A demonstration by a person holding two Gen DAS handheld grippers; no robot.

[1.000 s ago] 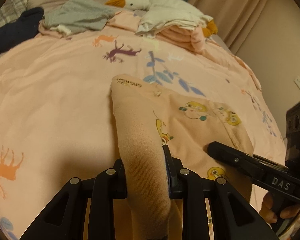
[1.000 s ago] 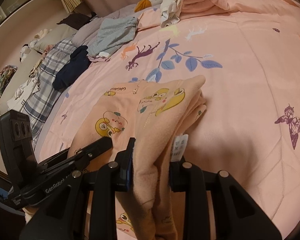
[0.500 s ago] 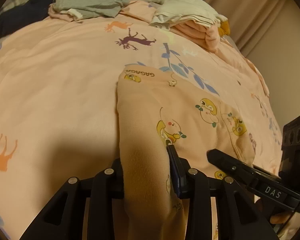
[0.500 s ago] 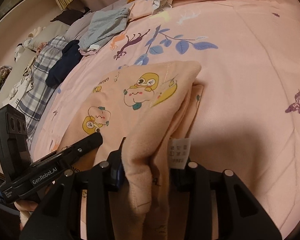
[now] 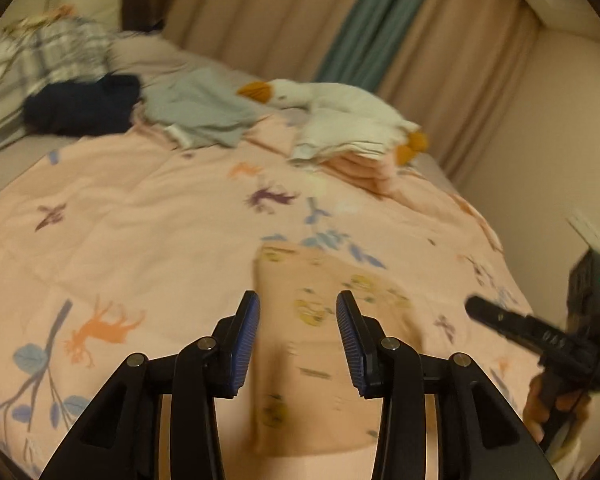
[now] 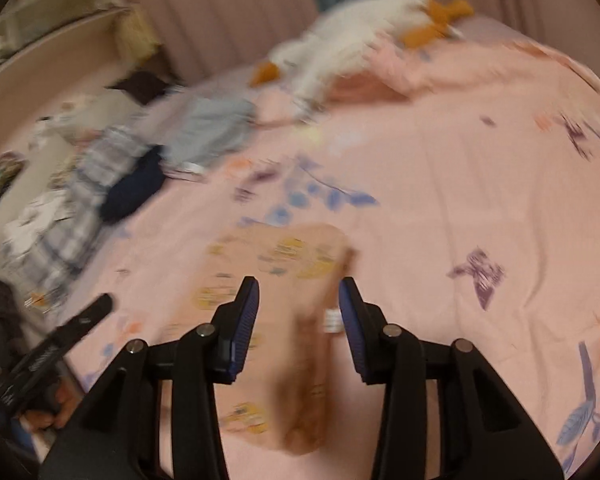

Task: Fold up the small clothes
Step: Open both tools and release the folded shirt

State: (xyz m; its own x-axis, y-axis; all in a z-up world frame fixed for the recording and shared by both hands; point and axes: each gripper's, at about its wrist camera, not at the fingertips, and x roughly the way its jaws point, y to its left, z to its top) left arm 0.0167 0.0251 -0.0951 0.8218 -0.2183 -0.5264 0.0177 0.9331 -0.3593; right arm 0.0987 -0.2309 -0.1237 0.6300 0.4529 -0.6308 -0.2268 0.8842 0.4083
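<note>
Here the left gripper (image 5: 297, 336) has its fingers spread wide above the folded peach garment (image 5: 324, 344) on the bed (image 5: 140, 216); the right gripper (image 6: 298, 328) likewise gapes, gripping nothing.

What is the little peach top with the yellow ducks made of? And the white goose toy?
The peach top looks like soft, matte fleece or thick knit: it lies in plump, rounded folds with no shine, though blur hides the weave. The white goose toy looks like fluffy plush, with a fuzzy outline and an orange beak. The blanket under them seems to be smooth printed cotton or similar.
</note>
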